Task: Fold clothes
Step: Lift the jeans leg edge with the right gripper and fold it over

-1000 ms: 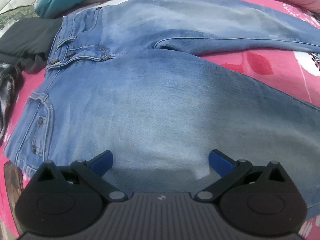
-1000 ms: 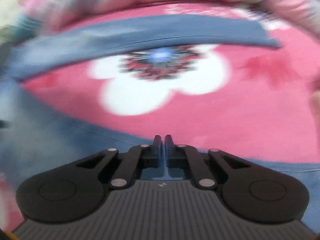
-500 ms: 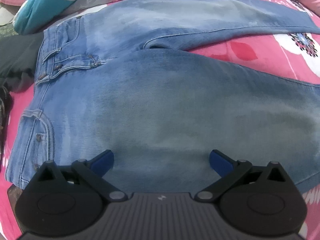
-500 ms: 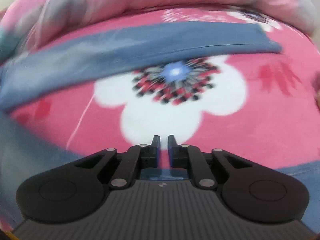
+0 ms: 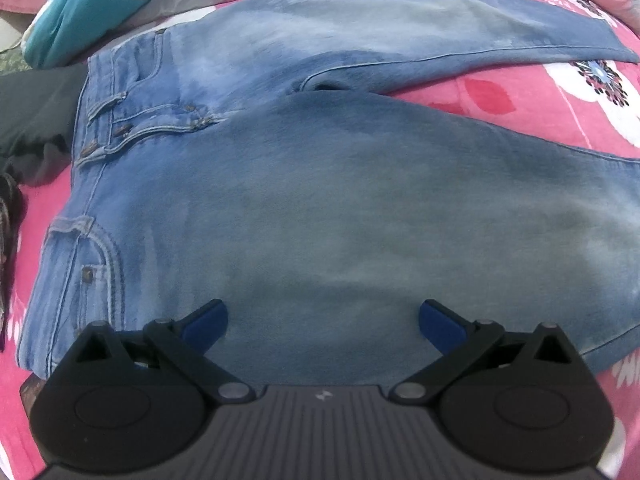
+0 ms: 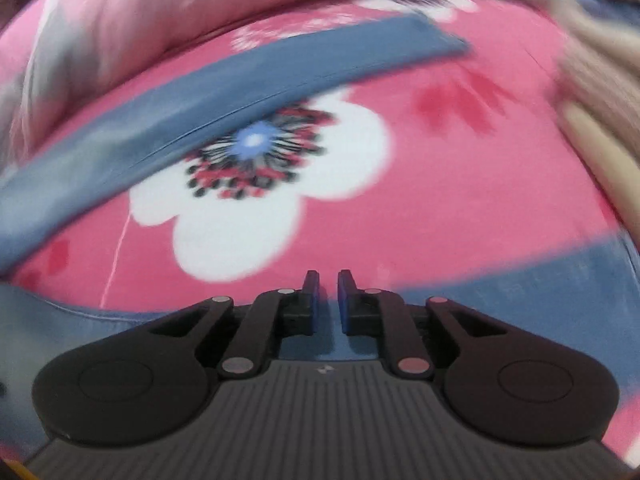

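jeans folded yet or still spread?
Spread. The jeans lie flat on the pink floral bedspread, legs splayed apart in a V with bedspread showing between them; no fold visible.

Pink flowered bedspread [image 5: 520, 96], striped teal pillow [image 5: 92, 4]

The jeans [image 5: 340, 200] were faded, matt blue denim with raised seams and dull metal rivets. Under the jeans lay a soft, fleecy pink floral bedspread [image 5: 520, 96]. Both grippers' housings looked matt black plastic.

soft daylight, right view motion-blurred
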`<state>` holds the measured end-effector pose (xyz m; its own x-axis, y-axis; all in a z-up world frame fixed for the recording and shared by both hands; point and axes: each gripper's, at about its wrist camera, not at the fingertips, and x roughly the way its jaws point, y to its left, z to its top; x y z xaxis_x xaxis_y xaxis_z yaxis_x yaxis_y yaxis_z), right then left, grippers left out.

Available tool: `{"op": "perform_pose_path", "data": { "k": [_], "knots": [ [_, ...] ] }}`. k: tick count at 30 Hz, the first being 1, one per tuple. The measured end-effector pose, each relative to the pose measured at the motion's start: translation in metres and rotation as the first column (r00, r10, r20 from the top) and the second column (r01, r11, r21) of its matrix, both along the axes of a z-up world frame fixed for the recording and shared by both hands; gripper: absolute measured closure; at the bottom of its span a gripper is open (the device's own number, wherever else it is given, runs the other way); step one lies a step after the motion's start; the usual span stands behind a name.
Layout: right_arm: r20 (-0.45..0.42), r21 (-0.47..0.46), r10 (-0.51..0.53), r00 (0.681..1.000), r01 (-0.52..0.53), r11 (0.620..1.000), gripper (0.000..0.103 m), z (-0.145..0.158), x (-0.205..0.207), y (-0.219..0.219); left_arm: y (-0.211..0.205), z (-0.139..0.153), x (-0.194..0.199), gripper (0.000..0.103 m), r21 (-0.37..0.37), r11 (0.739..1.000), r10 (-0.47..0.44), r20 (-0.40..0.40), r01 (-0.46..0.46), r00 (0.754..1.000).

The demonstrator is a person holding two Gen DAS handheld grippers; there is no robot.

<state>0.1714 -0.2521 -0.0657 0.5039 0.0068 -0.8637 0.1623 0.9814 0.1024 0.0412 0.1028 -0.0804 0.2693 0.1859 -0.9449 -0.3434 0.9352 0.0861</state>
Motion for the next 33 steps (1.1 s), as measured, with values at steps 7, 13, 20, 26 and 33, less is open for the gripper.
{"op": "perform_pose_path", "data": {
  "k": [7, 13, 20, 26, 33],
  "knots": [
    [-0.091, -0.202, -0.385, 0.919, 0.361, 0.910, 0.090, -0.010, -0.028, -0.099, 0.006, 0.001, -0.006, 0.000, -0.003, 1.000, 0.024, -0.020, -0.024, 1.000],
    [-0.061, -0.064, -0.176, 0.983, 0.172, 0.983, 0.083, 0.012, -0.040, -0.034, 0.004, 0.002, -0.019, 0.000, -0.021, 0.998, 0.051, -0.046, -0.052, 0.998],
    [-0.217, -0.067, -0.098, 0.971, 0.086, 0.994, 0.075, -0.007, -0.079, 0.030, 0.005, 0.003, -0.047, 0.000, -0.096, 0.990, 0.093, -0.098, -0.102, 0.991],
    [-0.175, -0.009, -0.025, 0.984, 0.024, 1.000, 0.075, 0.029, -0.063, 0.081, 0.008, 0.013, -0.069, 0.001, -0.106, 0.992, 0.057, -0.072, -0.065, 0.996],
    [-0.184, 0.129, 0.234, 0.955, -0.213, 0.969, 0.070, 0.003, -0.018, 0.183, 0.024, 0.012, -0.084, 0.004, -0.138, 0.985, 0.095, -0.084, -0.106, 0.992]
  ]
}}
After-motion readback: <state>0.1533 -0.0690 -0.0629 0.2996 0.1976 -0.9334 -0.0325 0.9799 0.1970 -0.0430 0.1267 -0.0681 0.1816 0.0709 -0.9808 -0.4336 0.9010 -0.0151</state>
